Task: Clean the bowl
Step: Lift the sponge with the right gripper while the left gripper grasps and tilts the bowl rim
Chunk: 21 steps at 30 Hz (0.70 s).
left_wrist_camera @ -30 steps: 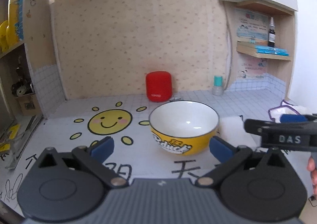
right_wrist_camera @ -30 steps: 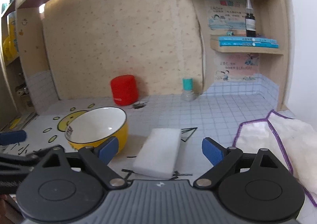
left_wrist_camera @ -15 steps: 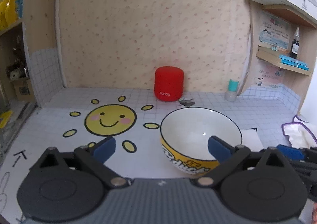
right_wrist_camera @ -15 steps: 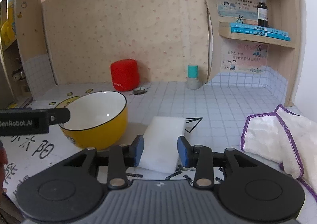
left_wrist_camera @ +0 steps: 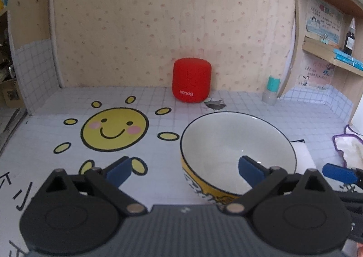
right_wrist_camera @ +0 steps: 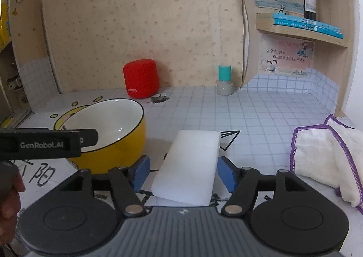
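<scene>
A yellow bowl [left_wrist_camera: 226,143] with a white inside and a black rim stands upright on the sun-print mat. My left gripper [left_wrist_camera: 183,169] is open: its right finger hangs over the bowl's inside, its left finger stands outside, and the near rim lies between them. The bowl [right_wrist_camera: 109,125] also shows in the right wrist view, with the left gripper's black body [right_wrist_camera: 45,143] in front of it. A white sponge block [right_wrist_camera: 190,161] lies between the jaws of my right gripper [right_wrist_camera: 183,173]. Those jaws are opening; a gap shows at the left pad.
A white cloth with purple edging [right_wrist_camera: 329,157] lies at the right. A red speaker [left_wrist_camera: 191,83] and a teal-capped bottle [right_wrist_camera: 224,80] stand by the back wall. A wall shelf [right_wrist_camera: 301,30] holds books and a dark bottle. A hand [right_wrist_camera: 9,207] shows at the lower left.
My left gripper came forward and down, so its right finger now hangs over the bowl. The right gripper's jaws narrowed around the sponge, then widened again, and it moved closer to it.
</scene>
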{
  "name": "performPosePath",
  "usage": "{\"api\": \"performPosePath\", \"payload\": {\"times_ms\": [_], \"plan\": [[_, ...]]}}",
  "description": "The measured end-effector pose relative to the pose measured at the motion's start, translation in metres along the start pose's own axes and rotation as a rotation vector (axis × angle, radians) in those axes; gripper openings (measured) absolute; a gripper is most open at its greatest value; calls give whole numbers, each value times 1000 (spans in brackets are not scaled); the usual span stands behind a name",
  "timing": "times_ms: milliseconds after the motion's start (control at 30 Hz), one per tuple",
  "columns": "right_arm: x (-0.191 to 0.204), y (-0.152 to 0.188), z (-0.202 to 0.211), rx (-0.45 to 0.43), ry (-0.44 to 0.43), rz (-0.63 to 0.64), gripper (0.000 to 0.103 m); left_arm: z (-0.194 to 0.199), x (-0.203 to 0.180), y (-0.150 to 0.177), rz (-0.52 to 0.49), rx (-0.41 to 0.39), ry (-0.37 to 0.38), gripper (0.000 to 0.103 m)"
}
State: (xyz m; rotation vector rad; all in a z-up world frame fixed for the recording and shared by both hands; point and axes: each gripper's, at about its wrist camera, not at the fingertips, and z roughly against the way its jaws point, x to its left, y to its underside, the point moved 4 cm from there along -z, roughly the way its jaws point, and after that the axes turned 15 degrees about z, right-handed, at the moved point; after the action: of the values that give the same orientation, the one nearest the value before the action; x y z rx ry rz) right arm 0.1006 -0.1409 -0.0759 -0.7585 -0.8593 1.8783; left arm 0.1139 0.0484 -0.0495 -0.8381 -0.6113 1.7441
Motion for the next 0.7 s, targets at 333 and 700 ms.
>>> {"api": "performPosePath", "payload": {"times_ms": [333,700], "plan": [[2,0,-14,10,-2,19,54,-23,4,1,72,84,68,94],[1,3,-10,-11,-41,35,51,-22,-8,17,45,103,118,77]]}}
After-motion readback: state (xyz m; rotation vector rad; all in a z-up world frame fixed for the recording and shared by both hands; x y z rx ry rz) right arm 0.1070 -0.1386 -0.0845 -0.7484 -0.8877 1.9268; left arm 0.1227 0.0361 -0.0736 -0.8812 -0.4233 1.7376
